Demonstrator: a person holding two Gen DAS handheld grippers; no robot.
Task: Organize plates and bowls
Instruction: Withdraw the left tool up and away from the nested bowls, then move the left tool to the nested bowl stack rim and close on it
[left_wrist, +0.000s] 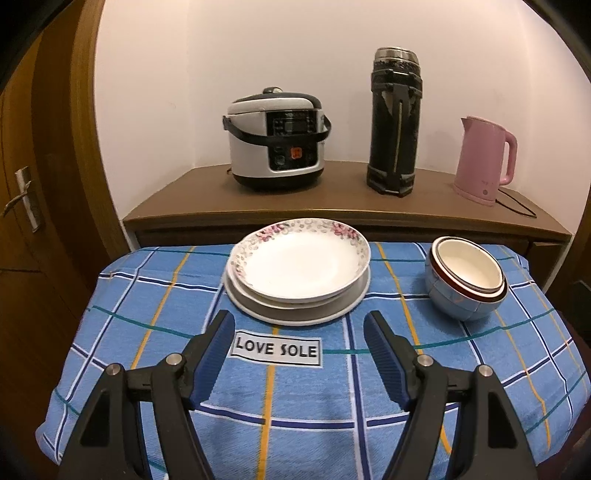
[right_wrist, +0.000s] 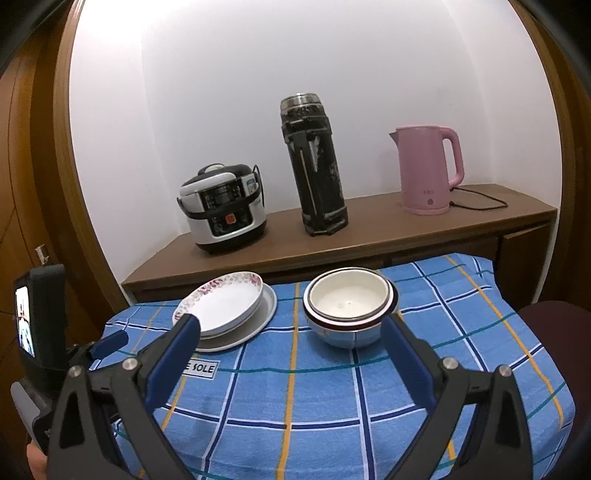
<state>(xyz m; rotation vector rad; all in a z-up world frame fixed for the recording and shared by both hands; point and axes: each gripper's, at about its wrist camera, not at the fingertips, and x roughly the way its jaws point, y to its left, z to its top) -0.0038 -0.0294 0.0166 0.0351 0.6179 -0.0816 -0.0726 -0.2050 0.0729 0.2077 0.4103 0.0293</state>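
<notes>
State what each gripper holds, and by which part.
Nothing: the left gripper and right gripper are both open, short of the stacked white plates and nested ceramic bowls.

Your left black two-finger gripper with blue ribbed pads (left_wrist: 299, 326) hovers, jaws spread wide; your right black gripper with blue pads (right_wrist: 290, 332) likewise gapes, holding nothing.

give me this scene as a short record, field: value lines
surface: table with blue plaid cloth
plates: stacked, floral plate on top
bowls: nested stack, right of the plates
left claw: open, empty, short of the plates
right claw: open, empty, in front of the bowls
shelf behind: rice cooker, flask, pink kettle
</notes>
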